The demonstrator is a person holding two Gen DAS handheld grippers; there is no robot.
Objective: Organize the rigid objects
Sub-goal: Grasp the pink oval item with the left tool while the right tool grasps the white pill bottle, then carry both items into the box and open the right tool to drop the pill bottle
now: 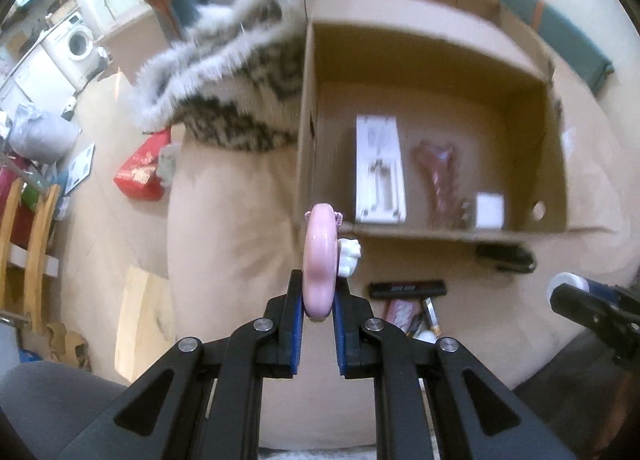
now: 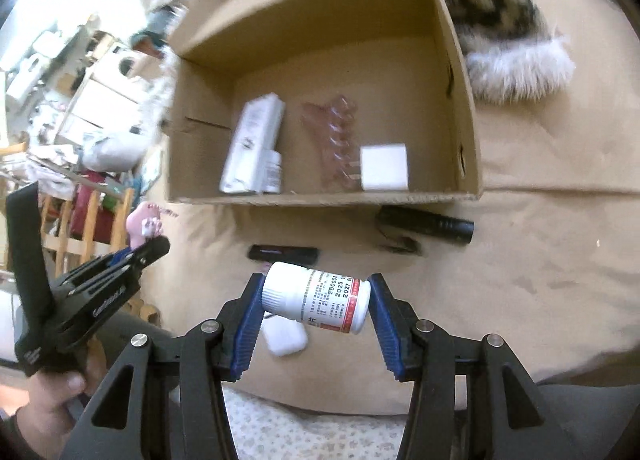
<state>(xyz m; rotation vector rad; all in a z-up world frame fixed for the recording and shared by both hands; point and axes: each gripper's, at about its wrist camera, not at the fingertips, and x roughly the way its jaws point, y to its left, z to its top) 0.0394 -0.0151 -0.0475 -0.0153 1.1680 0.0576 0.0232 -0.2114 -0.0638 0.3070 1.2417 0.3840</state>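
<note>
Item 1, pink toy: gripped edge-on between the blue pads of the left claw, held above the bed just short of the near wall of the cardboard box. Its long axis is seen running away from the claw toward the box, with a small white figure on its right face. In the right wrist view the toy is seen well to the left of the box.

Item 2, pill bottle: clamped end to end by the right claw, the ribbed cap against the left pad and the base against the right. Its long axis lies crosswise between the fingers, tilted slightly down to the right.

Step in hand, as judged: both items are being carried to the box. Each should be lifted clear of the near wall before being lowered, and released only when low inside. The bottle is best laid parallel to the white carton; the bare floor at the box's right, beyond the white cube, is suggested for the toy, clear of the pink hair clip.

Left on the bed: 1 black torch, 1 black bar, 1 white earbud case.
</note>
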